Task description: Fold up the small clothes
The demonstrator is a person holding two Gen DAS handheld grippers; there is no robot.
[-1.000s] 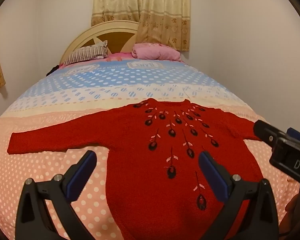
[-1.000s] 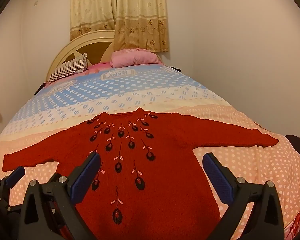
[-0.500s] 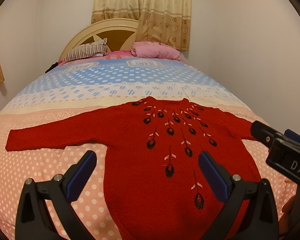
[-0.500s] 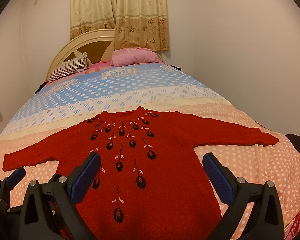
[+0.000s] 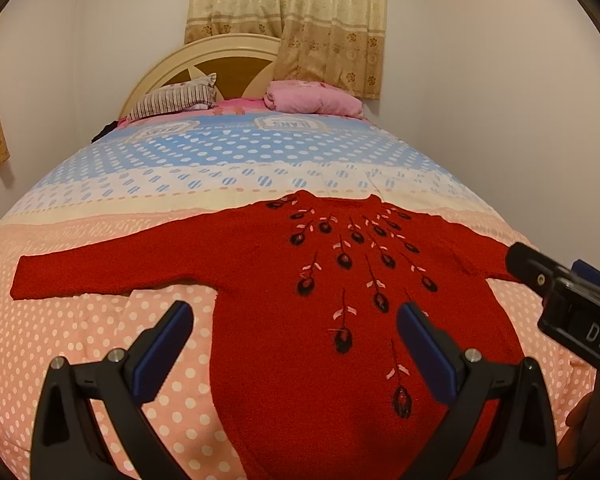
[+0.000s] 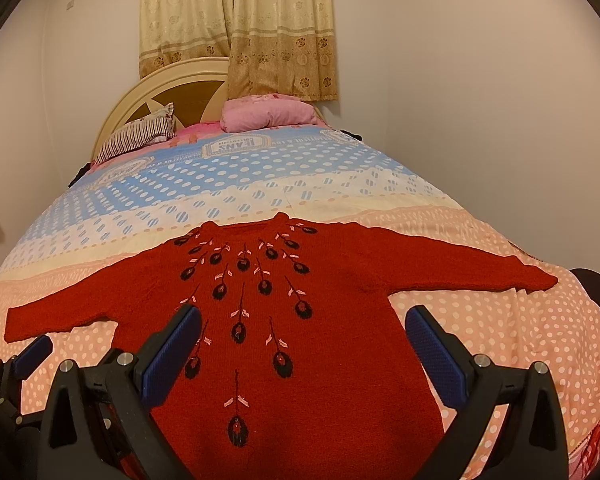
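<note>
A small red knitted sweater [image 5: 300, 352] with dark embroidered buds lies flat and face up on the bed, both sleeves spread out sideways; it also shows in the right wrist view [image 6: 324, 320]. My left gripper [image 5: 296, 344] is open and empty, held above the sweater's lower left body. My right gripper [image 6: 304, 344] is open and empty above the lower right body. The right gripper's fingers [image 5: 540, 276] show at the right edge of the left wrist view. The left gripper's fingertip [image 6: 32, 354] shows at lower left in the right wrist view.
The bed has a dotted cover [image 5: 228, 152] in blue, cream and pink bands. A striped pillow [image 5: 172, 98] and a pink bundle [image 5: 312, 98] lie by the headboard [image 5: 204, 56]. Curtains [image 5: 288, 12] hang behind. A wall runs close along the right.
Both grippers have drifted slightly; the sweater sits a little lower and more left in the left wrist view. The sweater itself has not moved and both grippers stay open.
</note>
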